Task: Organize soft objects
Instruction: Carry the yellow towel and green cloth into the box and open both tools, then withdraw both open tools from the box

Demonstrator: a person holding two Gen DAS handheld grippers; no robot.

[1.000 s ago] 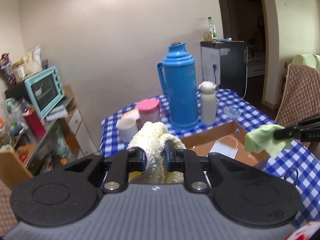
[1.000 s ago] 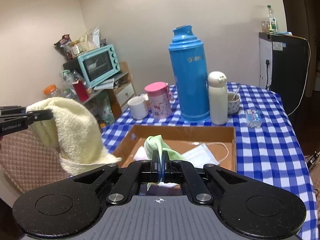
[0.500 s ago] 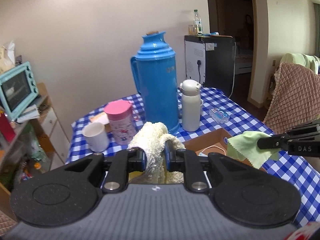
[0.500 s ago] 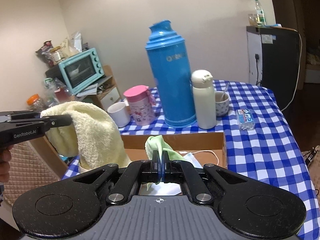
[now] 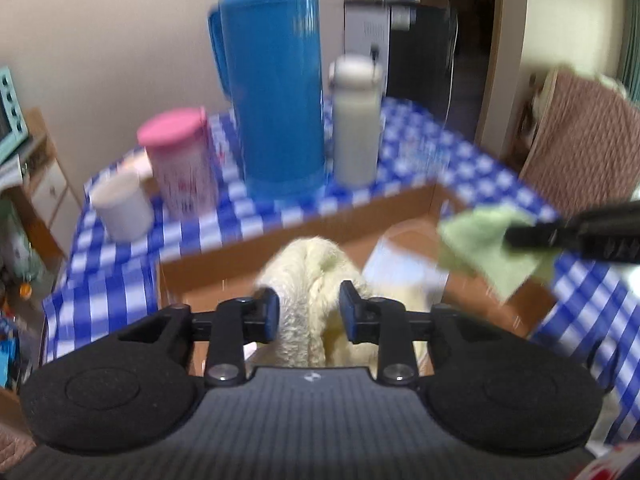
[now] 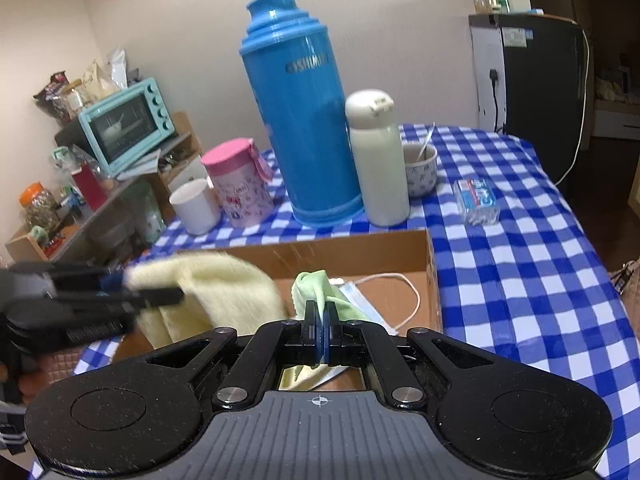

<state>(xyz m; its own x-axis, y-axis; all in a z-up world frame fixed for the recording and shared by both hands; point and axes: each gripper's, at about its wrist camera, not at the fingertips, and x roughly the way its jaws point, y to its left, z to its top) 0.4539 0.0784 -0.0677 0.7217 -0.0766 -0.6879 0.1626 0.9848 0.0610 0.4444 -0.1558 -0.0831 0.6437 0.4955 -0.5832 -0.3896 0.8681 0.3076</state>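
Cream towel hangs between our left gripper jaws, which are opening, cardboard box directly below. Right gripper, clamped on the green cloth, hovers over the same box.
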